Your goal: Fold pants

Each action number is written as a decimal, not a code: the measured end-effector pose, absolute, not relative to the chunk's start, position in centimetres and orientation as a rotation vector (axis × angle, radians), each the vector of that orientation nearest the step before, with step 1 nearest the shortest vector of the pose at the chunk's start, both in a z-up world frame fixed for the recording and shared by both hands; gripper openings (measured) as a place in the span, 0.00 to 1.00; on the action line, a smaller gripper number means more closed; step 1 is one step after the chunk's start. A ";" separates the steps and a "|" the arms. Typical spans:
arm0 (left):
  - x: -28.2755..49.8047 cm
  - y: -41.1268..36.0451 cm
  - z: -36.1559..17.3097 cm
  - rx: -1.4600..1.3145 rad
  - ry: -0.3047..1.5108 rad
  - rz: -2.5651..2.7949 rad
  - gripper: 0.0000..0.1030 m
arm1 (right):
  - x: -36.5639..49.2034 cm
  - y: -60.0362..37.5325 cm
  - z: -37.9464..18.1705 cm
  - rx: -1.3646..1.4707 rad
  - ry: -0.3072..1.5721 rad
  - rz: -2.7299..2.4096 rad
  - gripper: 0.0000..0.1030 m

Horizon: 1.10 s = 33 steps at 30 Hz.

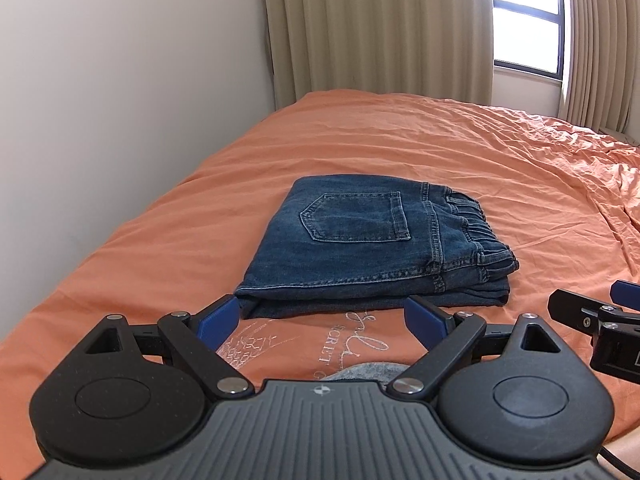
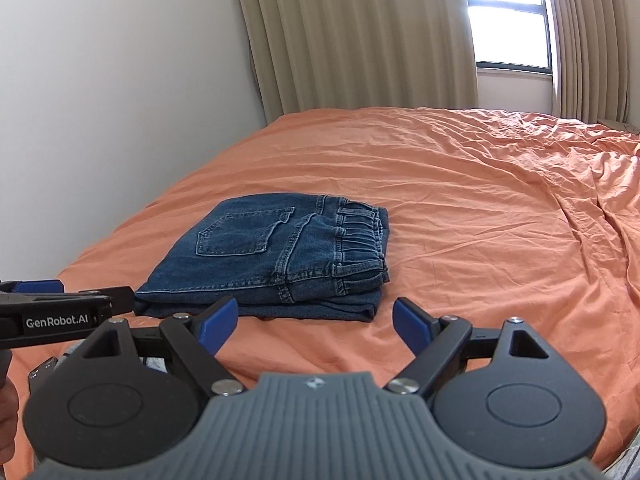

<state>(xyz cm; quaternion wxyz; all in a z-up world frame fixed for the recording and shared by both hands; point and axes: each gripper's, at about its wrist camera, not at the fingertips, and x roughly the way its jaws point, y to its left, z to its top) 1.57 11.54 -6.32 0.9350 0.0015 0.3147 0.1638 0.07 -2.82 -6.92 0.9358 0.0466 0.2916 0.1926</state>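
Nearest, the left gripper [image 1: 322, 316] and right gripper [image 2: 316, 320] hang released, empty, above the bed [image 1: 440, 152]; the left one's side reads "GenRobot.AI". Just beyond lie the folded jeans [image 1: 360, 240], back pocket up.

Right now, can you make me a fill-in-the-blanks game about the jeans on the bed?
1. The jeans are folded on an ____ sheet.
2. The left gripper and right gripper are both ____, holding nothing.
3. The top of the jeans shows a back ____.
4. Light comes through the ____ between the curtains.

Missing words: orange; open; pocket; window
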 end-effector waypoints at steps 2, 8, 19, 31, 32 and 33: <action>1.7 11.6 -6.3 0.003 0.643 0.336 1.00 | 0.0 -2.9 -6.8 0.093 0.589 0.394 0.79; 1.7 11.6 -6.2 0.003 0.641 0.335 1.00 | -0.2 -2.8 -6.5 0.084 0.578 0.394 0.79; 1.7 11.5 -6.0 -0.001 0.632 0.336 1.00 | -0.2 -3.2 -6.2 0.099 0.575 0.392 0.79; 1.6 11.0 -5.8 0.001 0.632 0.335 1.00 | -0.3 -3.6 -6.1 0.117 0.573 0.392 0.79; 1.6 10.9 -5.8 0.002 0.632 0.334 1.00 | -0.3 -3.7 -6.1 0.118 0.572 0.391 0.79; 1.6 10.8 -5.8 0.003 0.632 0.334 1.00 | -0.4 -3.7 -6.1 0.120 0.572 0.390 0.79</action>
